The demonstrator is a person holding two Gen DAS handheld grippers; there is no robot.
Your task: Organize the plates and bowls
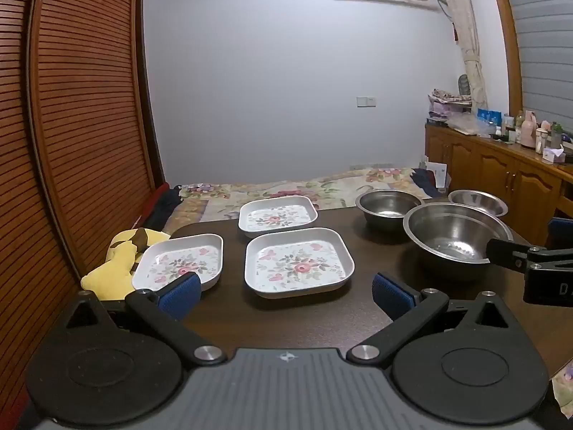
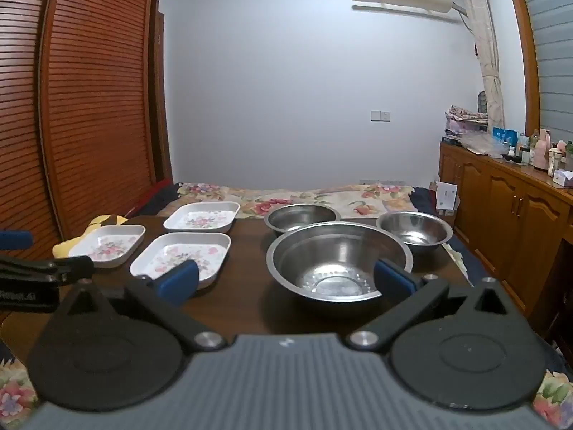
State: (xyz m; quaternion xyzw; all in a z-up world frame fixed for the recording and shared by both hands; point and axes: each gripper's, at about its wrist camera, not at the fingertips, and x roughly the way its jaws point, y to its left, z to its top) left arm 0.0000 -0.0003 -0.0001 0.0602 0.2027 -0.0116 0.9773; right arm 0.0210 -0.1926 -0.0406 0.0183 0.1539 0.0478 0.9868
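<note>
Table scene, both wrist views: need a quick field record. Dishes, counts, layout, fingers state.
surface: dark wooden table
plates: three square floral plates, left side, none stacked; near plate, far plate, left plate
bowls: three steel bowls, right side, all upright and apparently empty; large bowl nearest, two smaller bowls behind, one and another
left gripper: fingers open, holding nothing
right gripper: fingers open, holding nothing
other: yellow plush toy at the table's left edge
</note>
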